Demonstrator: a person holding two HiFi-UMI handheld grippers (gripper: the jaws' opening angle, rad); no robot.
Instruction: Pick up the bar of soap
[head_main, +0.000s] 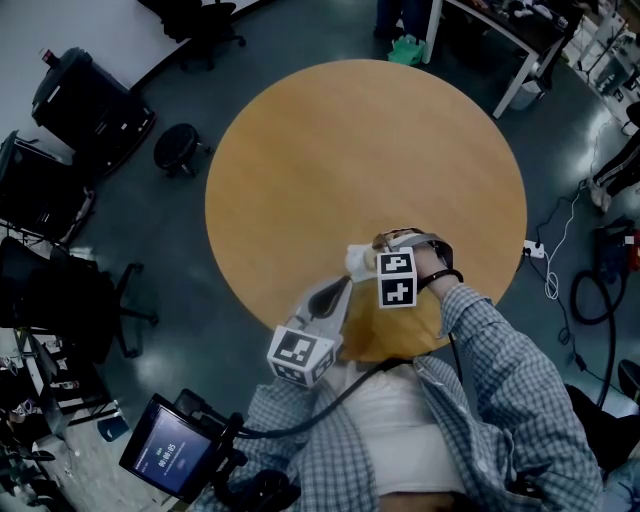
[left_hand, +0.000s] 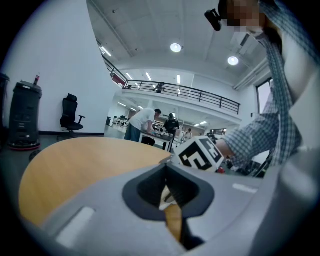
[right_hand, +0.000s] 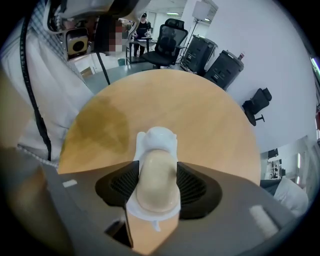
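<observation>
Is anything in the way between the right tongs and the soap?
No, nothing visible is in the way. The bar of soap lies on its white dish, right between the tongs of the right gripper, which are opening.

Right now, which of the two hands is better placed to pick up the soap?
Right. The right gripper is opening its fingers with the cream oval bar of soap between them, on its white dish on the round wooden table. The left gripper only points at the dish from the side.
</observation>
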